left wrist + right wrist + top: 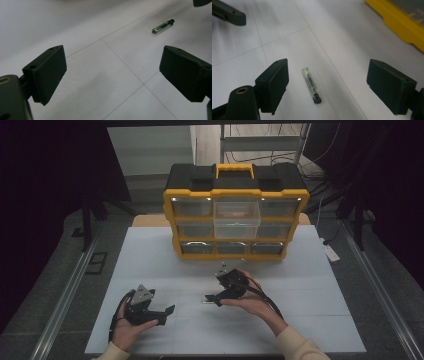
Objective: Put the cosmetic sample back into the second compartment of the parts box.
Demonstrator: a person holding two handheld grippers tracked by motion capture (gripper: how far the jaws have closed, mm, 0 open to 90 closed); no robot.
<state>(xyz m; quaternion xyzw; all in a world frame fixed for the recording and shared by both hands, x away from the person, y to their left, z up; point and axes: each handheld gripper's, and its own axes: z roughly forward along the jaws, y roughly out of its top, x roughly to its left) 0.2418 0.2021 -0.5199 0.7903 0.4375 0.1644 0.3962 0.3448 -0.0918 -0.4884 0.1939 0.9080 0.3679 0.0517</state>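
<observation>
Hovering my right gripper (325, 87) over small clear vial (311, 85) on white table (150, 255) — jaws spread wide, vial between, untouched; left gripper (112, 75) likewise wide, empty.

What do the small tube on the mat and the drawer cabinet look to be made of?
Small tube: clear, glossy plastic or glass, see-through with printed markings and a dark cap. Drawer cabinet: moulded plastic, matte yellow-and-black frame, translucent drawers.

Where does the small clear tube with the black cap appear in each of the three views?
High view: the small clear tube with the black cap lies at centre, beside the right hand-held gripper.
Left gripper view: upper right.
Right gripper view: lower centre, between the jaws.
Shared landmark: the white table's thin grid lines.
</observation>
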